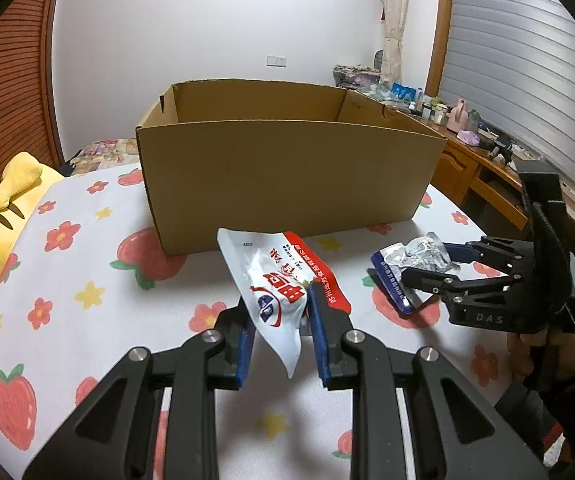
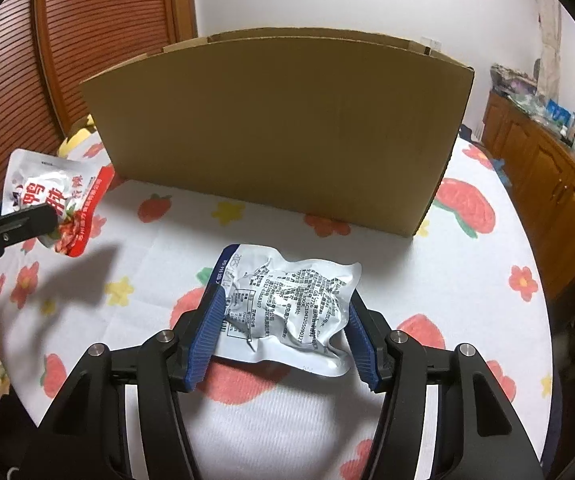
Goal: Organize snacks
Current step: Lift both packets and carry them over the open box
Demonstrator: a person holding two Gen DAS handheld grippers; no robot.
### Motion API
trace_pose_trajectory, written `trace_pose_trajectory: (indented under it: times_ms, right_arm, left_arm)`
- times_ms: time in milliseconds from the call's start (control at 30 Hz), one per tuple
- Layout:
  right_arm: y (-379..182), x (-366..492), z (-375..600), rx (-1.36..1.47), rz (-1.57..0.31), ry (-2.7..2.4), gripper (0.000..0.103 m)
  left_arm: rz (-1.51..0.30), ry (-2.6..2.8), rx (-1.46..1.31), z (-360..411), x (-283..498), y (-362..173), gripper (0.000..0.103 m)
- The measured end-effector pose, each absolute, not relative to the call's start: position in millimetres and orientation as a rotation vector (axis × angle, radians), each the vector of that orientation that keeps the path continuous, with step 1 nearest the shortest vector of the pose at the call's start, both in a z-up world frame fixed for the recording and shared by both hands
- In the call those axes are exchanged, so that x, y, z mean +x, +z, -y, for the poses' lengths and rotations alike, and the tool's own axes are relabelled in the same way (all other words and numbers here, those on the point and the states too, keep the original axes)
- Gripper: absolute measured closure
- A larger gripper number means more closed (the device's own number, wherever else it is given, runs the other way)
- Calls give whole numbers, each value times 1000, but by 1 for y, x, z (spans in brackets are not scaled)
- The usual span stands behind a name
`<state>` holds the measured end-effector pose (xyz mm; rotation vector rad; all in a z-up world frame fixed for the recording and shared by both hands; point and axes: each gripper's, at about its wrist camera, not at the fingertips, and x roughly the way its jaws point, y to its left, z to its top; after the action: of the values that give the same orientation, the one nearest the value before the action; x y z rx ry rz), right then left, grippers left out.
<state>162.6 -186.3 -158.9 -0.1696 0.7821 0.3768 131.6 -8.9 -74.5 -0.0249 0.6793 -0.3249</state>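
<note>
Box (image 2: 279,132) interior hidden behind near wall in right wrist view; only far inner walls show in left wrist view, floor of box unseen. Red pouch (image 1: 283,280) lower part covered by left tool (image 1: 281,344) pads. Blue pouch (image 2: 287,312) sides behind right tool (image 2: 283,344) pads. Counter (image 1: 463,160) bottles too small to identify. Plush (image 1: 3,220) cut by left edge.

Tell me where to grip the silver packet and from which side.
Grip the silver packet across its puffy middle, coming in low from the near side, fingers on its left and right edges. It lies flat on the tablecloth with thin sealed borders; the bulging center gives the pads the most to bite. The right gripper already straddles it that way, so closing there looks sound.
</note>
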Motion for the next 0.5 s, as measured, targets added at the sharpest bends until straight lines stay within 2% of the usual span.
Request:
trace_pose_trajectory:
  times_ms: [200,500]
  right_arm:
    - [-146,157,192,-141,-749,386,44]
    - [-99,151,193,-134,-646,399,44]
  left_arm:
    - [-660,-319,-22,8,133,-66,80]
    - [-597,-326,-3,8,141,-39,80]
